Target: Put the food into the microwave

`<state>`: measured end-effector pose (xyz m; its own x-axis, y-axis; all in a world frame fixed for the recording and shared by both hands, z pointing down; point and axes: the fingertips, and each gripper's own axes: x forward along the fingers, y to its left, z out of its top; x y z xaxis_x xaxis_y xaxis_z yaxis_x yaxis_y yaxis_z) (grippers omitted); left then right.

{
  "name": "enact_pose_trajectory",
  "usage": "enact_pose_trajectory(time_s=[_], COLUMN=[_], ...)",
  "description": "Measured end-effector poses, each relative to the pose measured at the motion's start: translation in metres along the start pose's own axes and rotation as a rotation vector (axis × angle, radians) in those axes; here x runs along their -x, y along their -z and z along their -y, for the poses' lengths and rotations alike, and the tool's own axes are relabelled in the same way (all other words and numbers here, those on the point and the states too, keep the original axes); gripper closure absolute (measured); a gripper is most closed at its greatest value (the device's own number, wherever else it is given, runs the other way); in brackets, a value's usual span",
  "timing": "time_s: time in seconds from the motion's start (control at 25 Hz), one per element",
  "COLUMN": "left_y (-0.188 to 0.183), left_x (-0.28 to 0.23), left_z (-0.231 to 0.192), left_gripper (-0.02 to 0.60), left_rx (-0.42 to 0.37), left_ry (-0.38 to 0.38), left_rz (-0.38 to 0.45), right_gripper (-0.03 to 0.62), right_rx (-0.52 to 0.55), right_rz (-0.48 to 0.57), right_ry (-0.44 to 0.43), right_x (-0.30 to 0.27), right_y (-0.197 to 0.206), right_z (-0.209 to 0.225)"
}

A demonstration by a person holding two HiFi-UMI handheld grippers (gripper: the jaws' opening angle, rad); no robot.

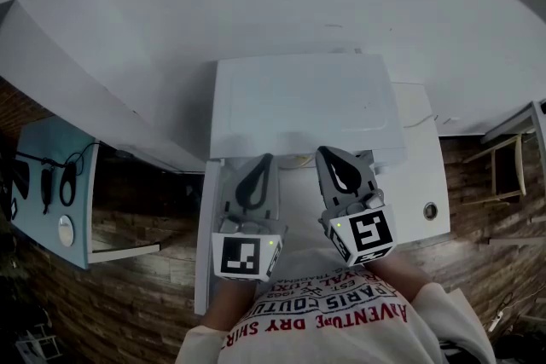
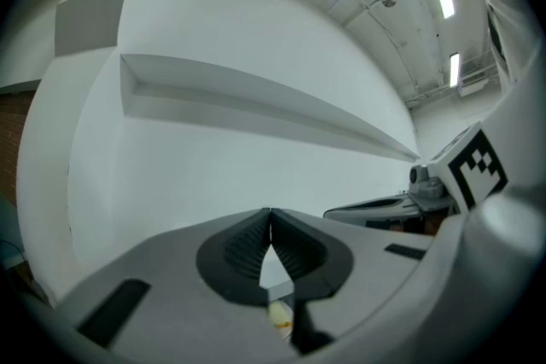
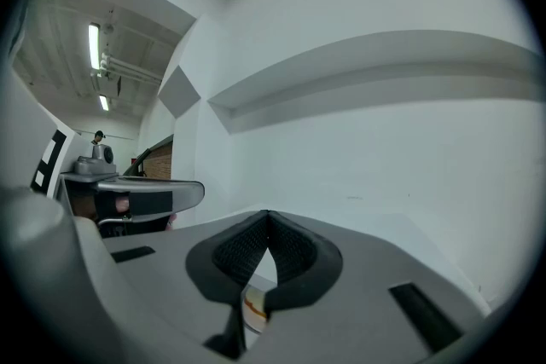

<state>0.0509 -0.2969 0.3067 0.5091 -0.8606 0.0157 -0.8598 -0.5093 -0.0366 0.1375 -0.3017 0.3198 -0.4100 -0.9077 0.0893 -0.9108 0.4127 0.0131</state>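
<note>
The person holds both tools level in front of the white microwave (image 1: 299,106), which sits on a white counter (image 1: 418,158) against the wall. The left gripper (image 1: 267,159) has its fingers (image 2: 247,247) clenched tip to tip with nothing between them, and the right gripper (image 1: 324,153) is likewise pinched closed and empty, so neither is carrying anything. Of the food (image 3: 252,307) I can see only a sliver: a pale rim with something yellow-orange, showing through the gap low behind the closed fingers in each gripper view (image 2: 280,317). From above, the tools and the person's chest cover that spot, so I cannot say whether the food sits inside the microwave or on the counter in front of it. A narrow white panel (image 1: 207,243) stands out on the left below the microwave; it may be the door swung open, but seen edge-on I cannot be sure. This would fit food waiting to be picked up as well as food already set inside with the door left to shut. The microwave's front and inside are out of sight.
</note>
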Motion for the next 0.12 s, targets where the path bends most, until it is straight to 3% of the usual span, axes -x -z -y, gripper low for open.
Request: enact_pose_trajectory(time_s=[0.12], left_y=[0.0006], left_x=[-0.0007], left_z=[-0.0016], left_gripper=[0.575], left_rx=[0.010], left_ry=[-0.004], left_rz=[-0.003], right_gripper=[0.582], right_rx=[-0.014], right_rz=[-0.008], right_ry=[0.005], right_x=[-0.0013], right_y=[0.0029], right_z=[0.0018])
